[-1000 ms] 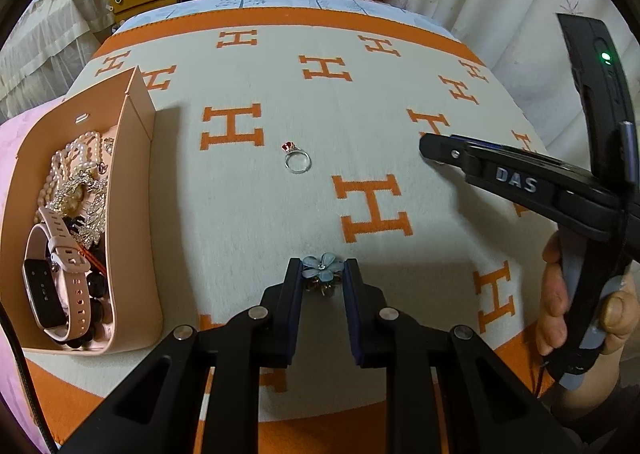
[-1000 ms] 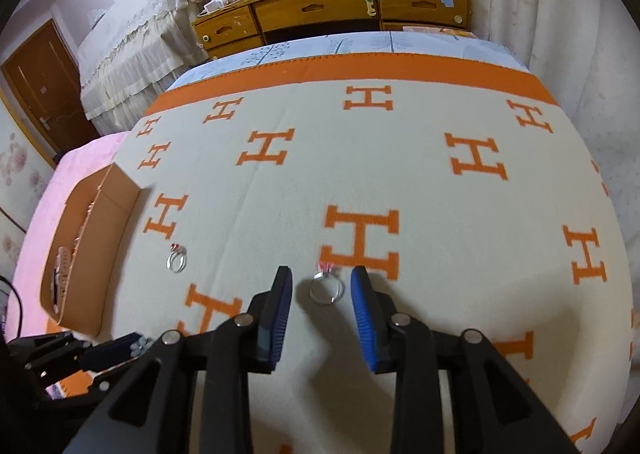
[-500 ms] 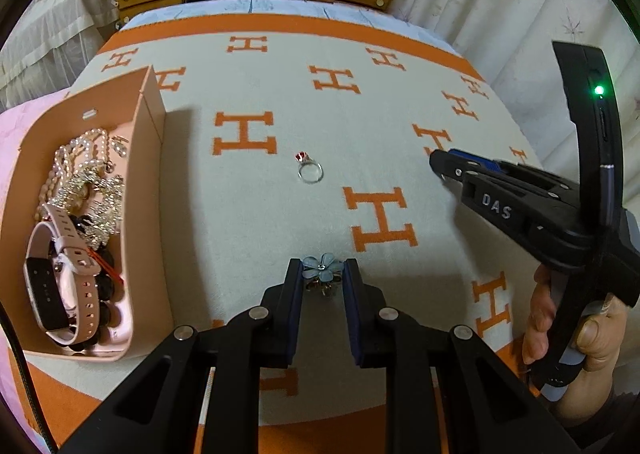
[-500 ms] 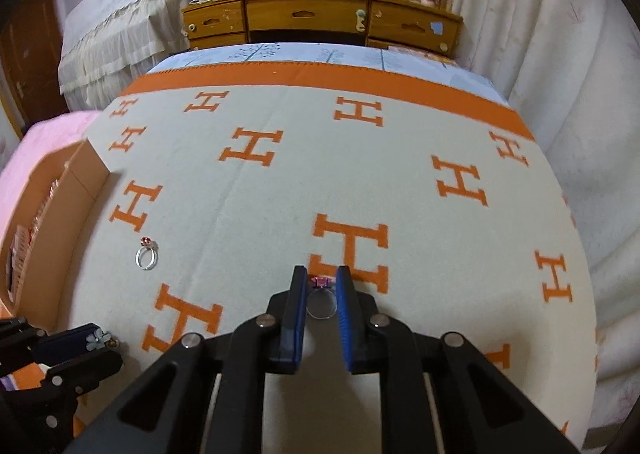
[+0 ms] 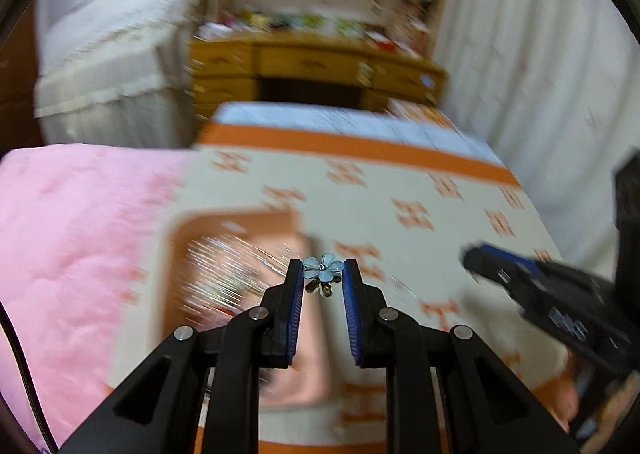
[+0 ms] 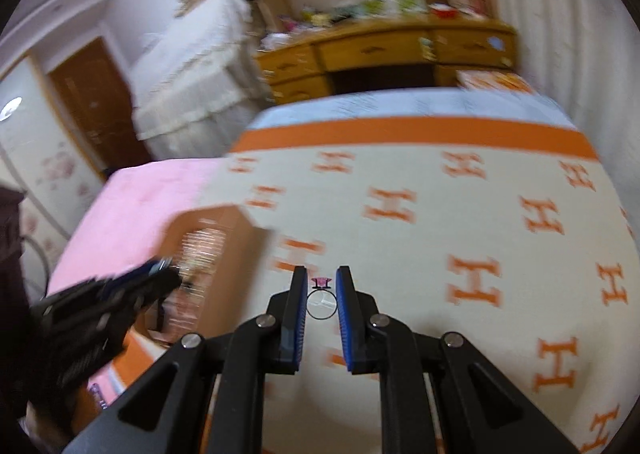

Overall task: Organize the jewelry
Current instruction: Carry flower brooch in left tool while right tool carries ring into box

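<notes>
My left gripper (image 5: 322,274) is shut on a blue flower earring (image 5: 322,270) and holds it in the air over the right part of the open tan jewelry box (image 5: 240,278), which is blurred. My right gripper (image 6: 319,286) is shut on a thin ring with a pink stone (image 6: 321,297) and holds it above the blanket. The right gripper also shows at the right of the left wrist view (image 5: 472,256). The left gripper shows at the lower left of the right wrist view (image 6: 166,274), by the box (image 6: 208,250).
The bed carries a cream blanket with orange H marks (image 6: 440,238) and a pink cover (image 5: 80,238) on the left. A wooden desk (image 6: 384,49) and shelves stand beyond the bed's far end. Curtains (image 5: 540,65) hang on the right.
Both grippers lifted and swung left toward the box, each carrying its piece. The right gripper lifted its ring off the blanket. The views are now motion-blurred.
</notes>
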Available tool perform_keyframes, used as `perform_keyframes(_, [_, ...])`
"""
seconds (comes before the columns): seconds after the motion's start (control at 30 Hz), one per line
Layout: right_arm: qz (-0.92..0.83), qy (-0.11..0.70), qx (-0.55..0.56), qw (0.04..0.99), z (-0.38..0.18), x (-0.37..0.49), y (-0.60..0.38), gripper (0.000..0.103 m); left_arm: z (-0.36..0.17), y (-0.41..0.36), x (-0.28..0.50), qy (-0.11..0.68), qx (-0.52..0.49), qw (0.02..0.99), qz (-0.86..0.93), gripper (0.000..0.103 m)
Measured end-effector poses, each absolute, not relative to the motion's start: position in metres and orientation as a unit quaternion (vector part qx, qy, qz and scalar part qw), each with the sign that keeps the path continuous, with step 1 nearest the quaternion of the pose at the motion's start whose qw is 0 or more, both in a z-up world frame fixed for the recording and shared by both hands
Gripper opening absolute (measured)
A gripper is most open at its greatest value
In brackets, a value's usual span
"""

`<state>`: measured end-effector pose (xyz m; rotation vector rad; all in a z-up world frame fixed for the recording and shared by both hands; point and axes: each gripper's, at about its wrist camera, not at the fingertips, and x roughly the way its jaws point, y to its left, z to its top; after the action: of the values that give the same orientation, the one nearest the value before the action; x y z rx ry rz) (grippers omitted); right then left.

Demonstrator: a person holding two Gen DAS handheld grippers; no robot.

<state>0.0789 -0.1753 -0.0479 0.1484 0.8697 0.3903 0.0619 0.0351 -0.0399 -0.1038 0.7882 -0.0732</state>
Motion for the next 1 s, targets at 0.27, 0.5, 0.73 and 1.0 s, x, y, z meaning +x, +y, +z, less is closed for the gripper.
perform_keyframes(0.27, [0.290, 0.412, 0.102, 0.858, -0.014, 0.107, -0.093, 0.015, -0.014, 0.120, 0.080, 0.358, -0.084, 0.929, 0.048, 0.018])
perform_keyframes(0.5, [0.269, 0.452, 0.085, 0.846, -0.039, 0.137, -0.045, 0.016, -0.027, 0.134, 0.100, 0.372, -0.087, 0.924, 0.026, 0.018])
perform_keyframes(0.73, [0.249, 0.490, 0.070, 0.832, -0.061, 0.155, -0.033, 0.016, -0.042, 0.135, 0.115, 0.385, -0.109, 0.917, 0.001, 0.053])
perform_keyframes(1.0, [0.250, 0.468, 0.077, 0.844, -0.047, 0.141, -0.043, 0.016, -0.041, 0.140, 0.107, 0.379, -0.127, 0.917, 0.004, 0.064])
